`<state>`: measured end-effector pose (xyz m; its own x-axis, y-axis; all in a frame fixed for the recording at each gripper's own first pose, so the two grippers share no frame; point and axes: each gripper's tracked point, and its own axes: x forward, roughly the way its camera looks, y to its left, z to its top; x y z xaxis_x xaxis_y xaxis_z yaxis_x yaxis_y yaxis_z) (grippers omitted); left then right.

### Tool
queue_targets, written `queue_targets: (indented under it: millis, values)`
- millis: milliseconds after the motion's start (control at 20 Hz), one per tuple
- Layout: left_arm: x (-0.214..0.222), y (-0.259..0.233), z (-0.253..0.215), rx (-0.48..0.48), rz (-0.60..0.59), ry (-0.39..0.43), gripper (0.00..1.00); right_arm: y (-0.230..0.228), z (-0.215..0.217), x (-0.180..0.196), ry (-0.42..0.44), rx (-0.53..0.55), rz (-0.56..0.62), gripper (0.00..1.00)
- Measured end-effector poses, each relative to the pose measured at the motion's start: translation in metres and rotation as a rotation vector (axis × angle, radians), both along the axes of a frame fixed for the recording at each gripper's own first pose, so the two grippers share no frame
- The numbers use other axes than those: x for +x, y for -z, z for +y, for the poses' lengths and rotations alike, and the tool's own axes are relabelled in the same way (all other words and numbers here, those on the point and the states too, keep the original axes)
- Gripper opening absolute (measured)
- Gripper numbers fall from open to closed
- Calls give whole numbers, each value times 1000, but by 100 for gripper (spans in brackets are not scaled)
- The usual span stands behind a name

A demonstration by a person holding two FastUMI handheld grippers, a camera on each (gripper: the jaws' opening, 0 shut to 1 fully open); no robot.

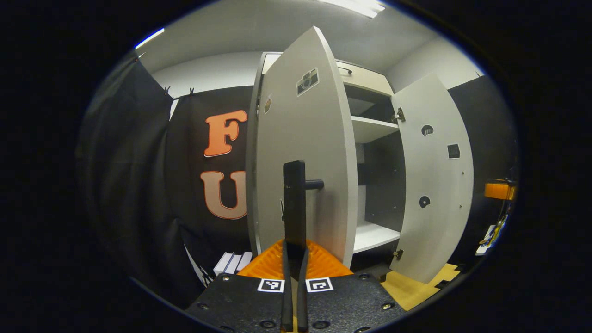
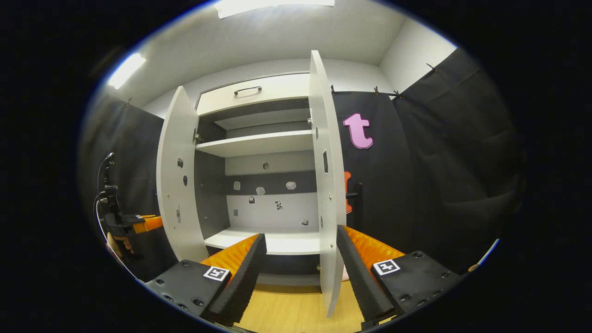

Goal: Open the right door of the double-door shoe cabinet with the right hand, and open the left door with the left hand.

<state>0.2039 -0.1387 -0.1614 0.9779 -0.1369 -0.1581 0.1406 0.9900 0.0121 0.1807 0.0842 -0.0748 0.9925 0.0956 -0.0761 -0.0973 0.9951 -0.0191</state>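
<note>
white left door's handle (image 1: 294,203) clamped in left gripper (image 1: 294,259); right gripper (image 2: 300,263) gapes astride right door (image 2: 329,194).

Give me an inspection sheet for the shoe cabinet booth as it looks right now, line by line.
Surface: light wood-look floor in front of the cabinet.
Job's things: left door and right door both swung open; shelves inside bare, small stickers on the back panel.
Clutter: white flat pieces on the floor beside the cabinet.
Grippers: left gripper closed on the left door's black handle; right gripper open, fingers either side of the right door's edge.
Cables: one cable looping above the left gripper.
Surroundings: black cloth walls, top drawer shut.
</note>
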Motion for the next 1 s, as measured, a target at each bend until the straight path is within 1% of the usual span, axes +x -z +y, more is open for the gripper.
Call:
queue_targets:
  millis: [250,300,350,400,450,600,750,950,1000]
  values:
    - [-3,-2,19,43,-3,-38,3,2,4,-1,-17,-3,4,97]
    - [-3,-3,26,49,-5,-57,2,2,3,-2,-19,-9,4,100]
    - [-4,-4,31,40,-7,-84,2,2,3,-1,-19,-14,1,100]
    - [-2,-4,34,28,-11,-102,2,2,2,1,-18,-12,-2,97]
    - [-2,-5,34,26,-15,-106,0,2,4,0,-20,-7,2,97]
    - [-4,-3,40,13,-7,-108,0,7,7,-4,-39,4,26,97]
    - [-4,-4,44,5,-1,-112,0,5,4,-2,-18,17,17,97]
    - [-6,-9,54,23,-14,-122,0,6,1,-3,-13,22,17,97]
    - [-7,-11,52,8,-21,-115,0,6,-1,-3,-11,19,19,97]
